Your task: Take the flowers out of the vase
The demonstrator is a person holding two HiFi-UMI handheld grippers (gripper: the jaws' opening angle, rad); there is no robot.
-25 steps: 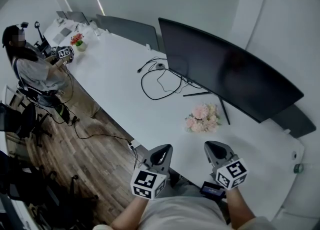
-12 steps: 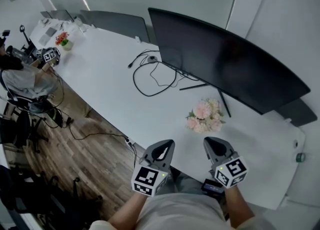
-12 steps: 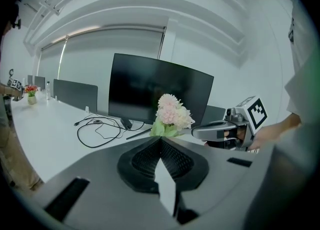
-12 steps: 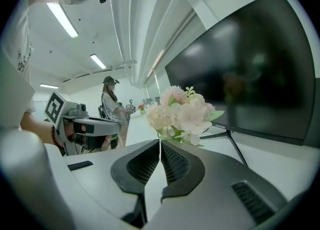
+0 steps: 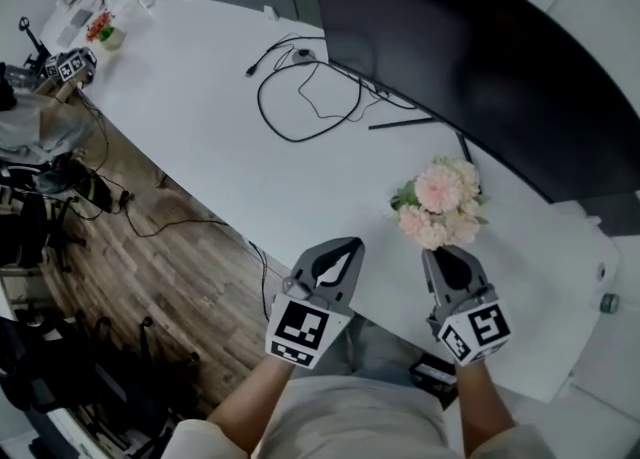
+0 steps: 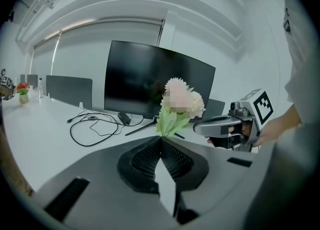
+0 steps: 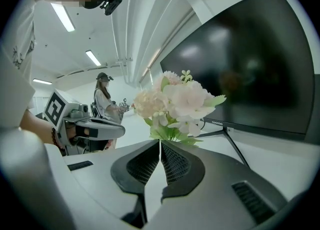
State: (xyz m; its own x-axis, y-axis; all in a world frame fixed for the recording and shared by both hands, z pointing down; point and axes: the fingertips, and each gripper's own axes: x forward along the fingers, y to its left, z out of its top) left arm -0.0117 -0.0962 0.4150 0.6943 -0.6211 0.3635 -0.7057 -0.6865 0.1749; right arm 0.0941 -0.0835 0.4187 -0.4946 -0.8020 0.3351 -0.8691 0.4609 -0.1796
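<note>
A bunch of pale pink and white flowers (image 5: 440, 204) stands on the white table (image 5: 200, 117), in front of the big dark monitor (image 5: 480, 57); its vase is hidden under the blooms. My right gripper (image 5: 447, 257) is shut and empty, just short of the flowers. My left gripper (image 5: 340, 259) is shut and empty too, further left at the table's near edge. The flowers (image 6: 179, 104) rise beyond the left gripper's closed jaws (image 6: 161, 141), with the right gripper (image 6: 220, 125) beside them. In the right gripper view the flowers (image 7: 172, 106) stand right behind the closed jaws (image 7: 160, 145).
A black cable (image 5: 305, 97) loops on the table left of the monitor's stand (image 5: 410, 123). At the table's far left stand a small red flower pot (image 5: 103, 32) and another person's marker cube (image 5: 68, 65). Chairs and cables sit on the wooden floor (image 5: 150, 277).
Both grippers moved forward toward the flowers and stayed shut. The head view tilted down, so the flowers and table now sit closer.
</note>
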